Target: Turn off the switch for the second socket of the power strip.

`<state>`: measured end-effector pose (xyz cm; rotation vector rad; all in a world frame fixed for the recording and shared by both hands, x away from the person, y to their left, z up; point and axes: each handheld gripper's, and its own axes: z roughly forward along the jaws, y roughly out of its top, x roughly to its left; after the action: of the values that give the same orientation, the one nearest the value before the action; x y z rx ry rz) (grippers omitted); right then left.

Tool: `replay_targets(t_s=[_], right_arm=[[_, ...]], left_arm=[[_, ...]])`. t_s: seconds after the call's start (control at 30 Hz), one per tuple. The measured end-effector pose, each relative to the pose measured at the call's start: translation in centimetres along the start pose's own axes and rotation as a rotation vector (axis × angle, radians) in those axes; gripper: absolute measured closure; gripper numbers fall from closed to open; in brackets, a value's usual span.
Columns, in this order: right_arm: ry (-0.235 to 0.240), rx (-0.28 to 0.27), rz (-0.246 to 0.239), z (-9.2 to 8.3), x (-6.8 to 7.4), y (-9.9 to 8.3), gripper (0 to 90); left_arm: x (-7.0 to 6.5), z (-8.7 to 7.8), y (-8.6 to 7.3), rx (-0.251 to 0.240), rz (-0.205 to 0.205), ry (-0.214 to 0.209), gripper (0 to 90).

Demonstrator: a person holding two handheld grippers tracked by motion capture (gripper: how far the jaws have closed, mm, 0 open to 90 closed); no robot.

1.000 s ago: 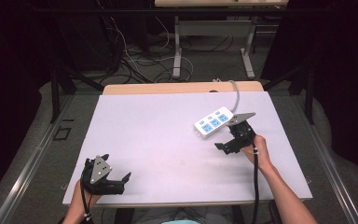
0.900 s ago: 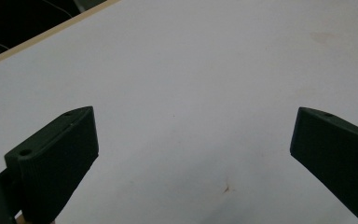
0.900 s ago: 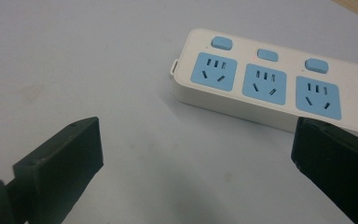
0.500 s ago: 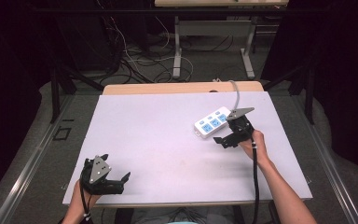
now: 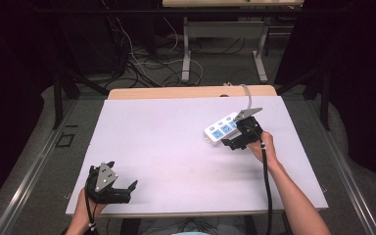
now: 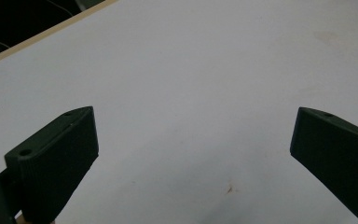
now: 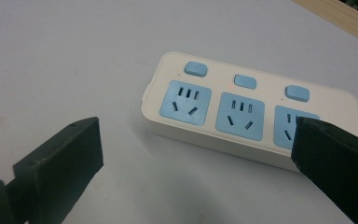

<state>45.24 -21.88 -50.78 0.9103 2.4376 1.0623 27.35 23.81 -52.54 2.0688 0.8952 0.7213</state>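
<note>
Bench (image 5: 166,147): flat, matte white top taking up most of the high view, a strip of bare wood showing along its far edge. Wide open room lying across the middle and left of the top. A few faint smudges are showing on the surface in the left hand-held gripper view.

Power strip (image 5: 221,130): sitting toward the right far part of the bench, near the far edge but well inside it, angled. In the right hand-held gripper view the power strip (image 7: 251,112) is reading as smooth cream plastic, a rounded oblong, with three light blue socket faces and three light blue oval buttons in a row above them. A pale cord (image 5: 247,95) is running off its far end over the bench edge.

Right hand-held gripper (image 5: 240,139): jaws standing wide, gripping nothing, hovering just beside the near long side of the power strip; contact cannot be told.

Left hand-held gripper (image 5: 120,191): sitting at the near left corner, close to the front edge, jaws spread wide over bare bench, holding nothing.
</note>
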Motion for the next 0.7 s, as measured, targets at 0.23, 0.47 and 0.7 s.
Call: replay_targets(t_s=[0.23, 0.47, 0.7], right_arm=[[0.002, 0.009, 0.016, 0.5, -0.5, 0.4, 0.3], [0.007, -0.004, 0.022, 1.1, -1.1, 0.8, 0.0], [0.02, -0.018, 0.067, 1.3, -2.2, 0.9, 0.0]], left_arm=[[0.0, -0.1, 0.0, -0.005, 0.005, 0.001, 0.7], [0.1, 0.0, 0.0, -0.006, 0.004, 0.001, 0.7], [0.2, 0.0, 0.0, -0.004, 0.008, 0.003, 0.7]])
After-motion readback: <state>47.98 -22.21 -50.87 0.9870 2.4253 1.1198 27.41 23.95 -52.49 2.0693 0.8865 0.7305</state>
